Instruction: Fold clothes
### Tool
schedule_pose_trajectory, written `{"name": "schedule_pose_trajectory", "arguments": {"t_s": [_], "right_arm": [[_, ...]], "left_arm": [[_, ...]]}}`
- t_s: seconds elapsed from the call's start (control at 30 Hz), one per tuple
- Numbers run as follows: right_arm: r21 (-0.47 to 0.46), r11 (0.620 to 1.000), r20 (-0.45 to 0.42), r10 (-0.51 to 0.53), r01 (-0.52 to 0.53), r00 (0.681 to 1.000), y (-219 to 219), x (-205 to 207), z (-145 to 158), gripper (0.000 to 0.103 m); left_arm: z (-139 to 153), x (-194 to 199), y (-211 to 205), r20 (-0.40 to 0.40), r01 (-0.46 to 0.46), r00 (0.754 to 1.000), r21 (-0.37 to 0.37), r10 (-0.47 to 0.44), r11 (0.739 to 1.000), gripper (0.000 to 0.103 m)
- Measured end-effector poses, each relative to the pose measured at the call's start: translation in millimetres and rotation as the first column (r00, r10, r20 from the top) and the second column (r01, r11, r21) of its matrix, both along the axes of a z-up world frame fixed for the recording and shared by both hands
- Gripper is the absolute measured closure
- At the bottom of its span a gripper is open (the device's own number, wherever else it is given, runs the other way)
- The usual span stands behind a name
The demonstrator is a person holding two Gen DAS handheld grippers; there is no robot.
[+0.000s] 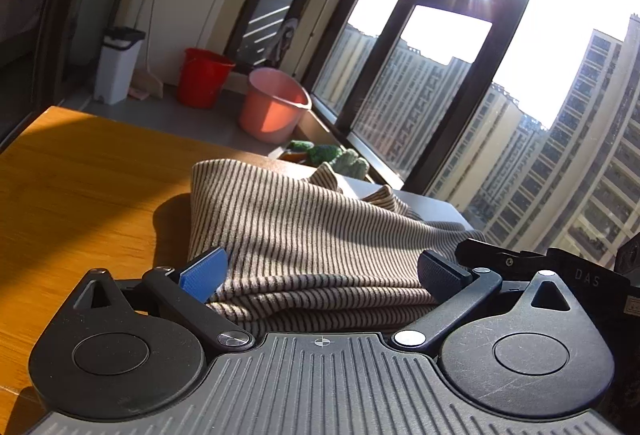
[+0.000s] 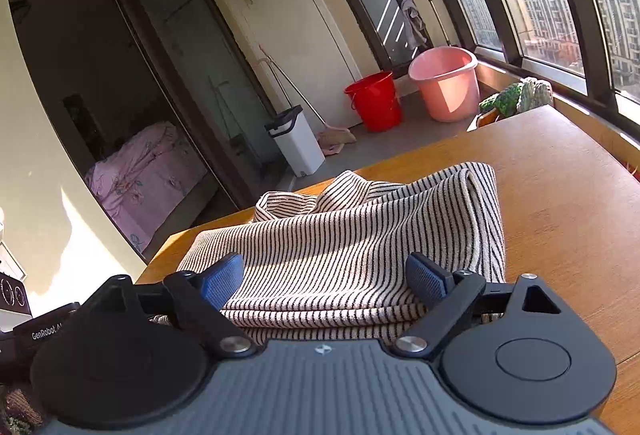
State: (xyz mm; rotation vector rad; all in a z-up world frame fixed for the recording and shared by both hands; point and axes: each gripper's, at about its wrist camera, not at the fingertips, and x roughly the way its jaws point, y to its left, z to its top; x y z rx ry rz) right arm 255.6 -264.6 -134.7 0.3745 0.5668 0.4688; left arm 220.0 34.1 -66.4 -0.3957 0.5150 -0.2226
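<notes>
**Striped garment lying in layers on the bench, both jaws spread at its near edge**

Left wrist view: The left gripper (image 1: 320, 275) is seen with its jaws spread wide, nothing pinched between them. The striped garment (image 1: 296, 235) lies on the wooden bench (image 1: 80, 187), its near edge reaching in between the two blue pads. Several stacked layers are shown at that edge, so the garment is judged to be folded over at least once. A rounded fold stands up at the far left, and two loose corners poke up at the far side. The knit is soft, beige with thin dark stripes, and it sags rather than holding a crease. The bench top is smooth and sunlit. A pink bucket (image 1: 276, 103) and a red bucket (image 1: 202, 75) stand on the floor beyond.

Right wrist view: The right gripper (image 2: 324, 277) is likewise held with jaws released and apart, the layered edge of the garment between them but not gripped. The far side is rumpled and one upper layer is turned back in a thick roll at the right. The stage is left unsettled: the stack could be either a half-folded piece awaiting another fold or a finished one just let go. If another fold is intended, all layers of the edge would need to be pinched together, since the limp knit would slide apart.
</notes>
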Motion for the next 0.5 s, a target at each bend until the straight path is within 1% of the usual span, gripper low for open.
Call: {"name": "schedule_pose_trajectory", "arguments": {"t_s": [0.03, 0.07, 0.13, 0.2, 0.3, 0.43, 0.5], "right_arm": [[-0.013, 1.000, -0.003, 0.001, -0.001, 1.000, 1, -3, 0, 0.008], [-0.026, 1.000, -0.005, 0.002, -0.002, 1.000, 2, -6, 0, 0.004], [-0.048, 0.999, 0.009, 0.005, -0.005, 1.000, 6, -14, 1, 0.000], [-0.041, 0.999, 0.012, 0.000, 0.000, 1.000, 6, -15, 1, 0.000], [-0.005, 1.000, 0.012, -0.006, 0.006, 1.000, 4, -14, 1, 0.000], [0.026, 0.999, 0.008, -0.030, 0.030, 1.000, 7, -23, 1, 0.000], [0.022, 0.999, 0.008, -0.049, 0.048, 0.999, 14, -33, 1, 0.000]], "left_arm": [[-1, 0, 3, -0.021, -0.043, 0.999, -0.010, 0.043, 0.999, 0.000], [-2, 1, 6, -0.042, -0.086, 0.995, -0.018, 0.085, 0.996, 0.000], [-5, 4, 16, -0.073, -0.113, 0.991, -0.069, 0.108, 0.991, 0.000], [-5, 2, 21, -0.077, -0.111, 0.992, -0.079, 0.105, 0.991, 0.000], [-4, -4, 25, -0.075, -0.102, 0.993, -0.080, 0.096, 0.992, 0.000], [-4, -11, 32, -0.073, -0.076, 0.995, -0.079, 0.070, 0.994, 0.000], [-4, -17, 39, -0.069, -0.077, 0.995, -0.083, 0.071, 0.994, 0.000]]}}
